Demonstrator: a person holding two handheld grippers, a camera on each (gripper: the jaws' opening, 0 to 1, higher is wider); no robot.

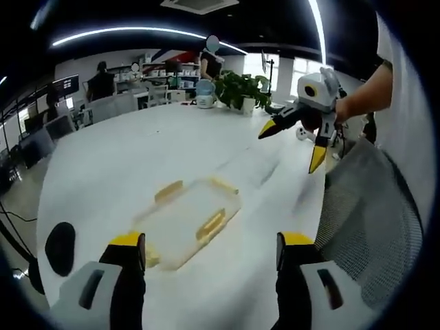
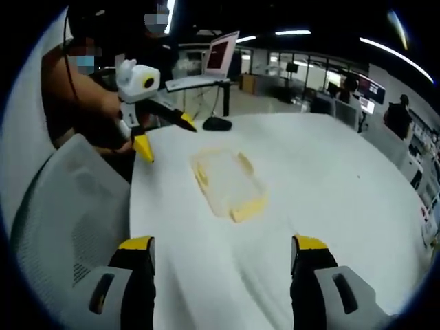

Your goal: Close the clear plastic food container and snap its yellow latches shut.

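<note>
The left gripper [image 1: 210,253], grey with yellow-tipped jaws, has its jaws spread wide and holds nothing, poised above the white table [image 1: 137,148] with the clear plastic food container [image 1: 187,220] lying flat just ahead of it. The right gripper [image 2: 221,256] likewise stands agape and empty, held over the table edge with the same container farther out in front of it. The container rests alone on the tabletop, its yellow latches [image 1: 210,224] lying along its sides; whether the lid is seated or the latches are snapped I cannot tell, since the plastic is blurred and pale against the table. In the left gripper view the right gripper floats off to the side above the table, apart from the container, gripped by a person's hand [image 1: 343,108] with a bare forearm reaching in. A grey mesh office chair [image 1: 371,213] stands against the table edge beside the person. Farther off, a dark oval object [image 1: 60,247] lies near the table's rim, a leafy green potted plant [image 1: 242,89] sits at the far end, and an open laptop [image 2: 220,56] stands on a raised stand beyond a black computer mouse [image 2: 217,124].
</note>
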